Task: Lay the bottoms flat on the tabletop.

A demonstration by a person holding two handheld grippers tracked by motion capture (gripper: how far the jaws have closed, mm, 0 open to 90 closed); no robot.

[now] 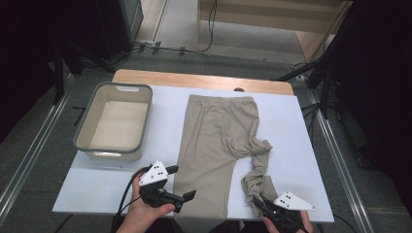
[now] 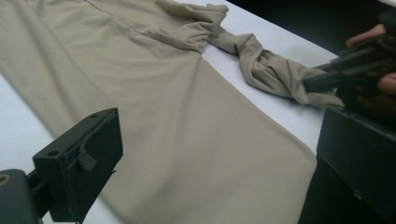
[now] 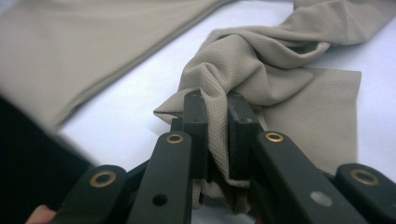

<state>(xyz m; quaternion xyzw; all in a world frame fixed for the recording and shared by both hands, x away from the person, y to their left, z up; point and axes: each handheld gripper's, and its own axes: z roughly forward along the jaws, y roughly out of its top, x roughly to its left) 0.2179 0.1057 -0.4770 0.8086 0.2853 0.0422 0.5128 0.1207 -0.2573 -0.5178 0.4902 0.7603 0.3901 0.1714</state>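
Beyond the left tongs (image 1: 183, 187) a grey tub (image 1: 81, 130) waits on the white table (image 1: 291, 126), probably for the folded trousers (image 1: 214, 145). The left tongs stand wide apart with nothing between them, just above the flat trouser leg. The right tongs (image 3: 218, 105) are clamped on the twisted leg's hem (image 3: 261, 93), I think to pull it straight.

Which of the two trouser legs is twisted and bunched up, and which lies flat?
The right leg is twisted and bunched, its end pinched in the right gripper. The left leg lies flat and smooth beside the open left gripper.
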